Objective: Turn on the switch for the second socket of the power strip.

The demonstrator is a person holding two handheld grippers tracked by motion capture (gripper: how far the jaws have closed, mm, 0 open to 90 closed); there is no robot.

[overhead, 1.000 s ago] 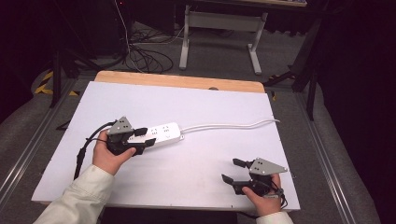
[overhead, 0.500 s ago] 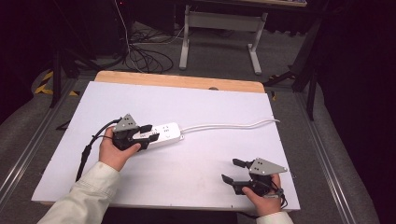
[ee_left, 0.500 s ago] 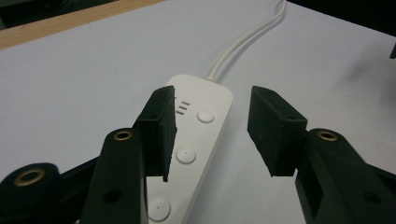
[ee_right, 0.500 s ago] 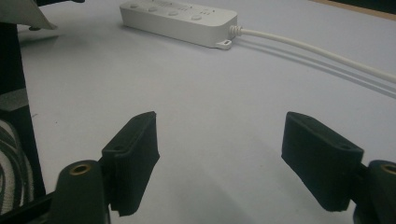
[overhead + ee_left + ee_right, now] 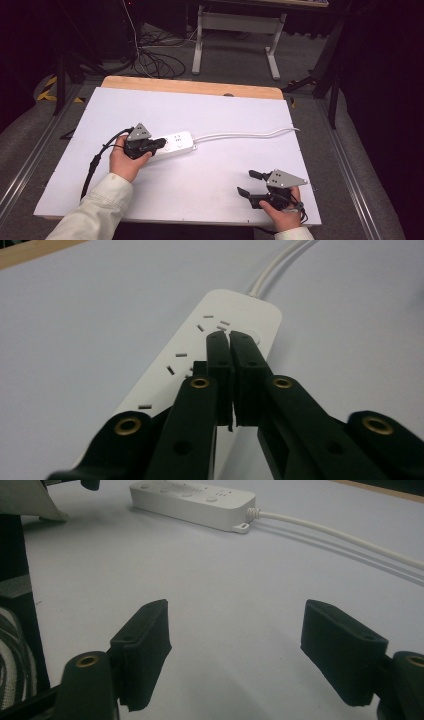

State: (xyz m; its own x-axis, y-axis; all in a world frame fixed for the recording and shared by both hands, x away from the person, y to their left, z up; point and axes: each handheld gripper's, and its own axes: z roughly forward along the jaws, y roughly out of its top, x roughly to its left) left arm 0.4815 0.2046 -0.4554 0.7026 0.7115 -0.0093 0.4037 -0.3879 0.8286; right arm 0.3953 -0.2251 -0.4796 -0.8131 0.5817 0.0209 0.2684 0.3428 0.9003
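A long white plastic power strip (image 5: pixel 172 145) lies left of centre on the white-covered surface (image 5: pixel 225 115), its white cord (image 5: pixel 250 134) running off toward the right edge. The left claw (image 5: pixel 159 143) is down over the strip's top face, jaws pressed together with nothing between them. In the left gripper view the closed tips (image 5: pixel 231 342) sit right at a round button near the cord end of the strip (image 5: pixel 220 340), just past the socket slots. Whether they are touching the button or a shade above it, I cannot tell from here.

The right claw (image 5: pixel 246 183) rests near the front right corner of the surface, well apart from the strip, jaws spread wide and empty. From its own view the strip (image 5: pixel 192 497) lies far ahead with bare surface (image 5: pixel 225 605) in between.

My reading is that the work in hand is pressing the strip's switch with the closed left tips. The approach looks done: the claw is shut and lined up on the button. What looks left is the press itself, or its release, and then lifting the hand away. No plug sits in any socket that I can see.
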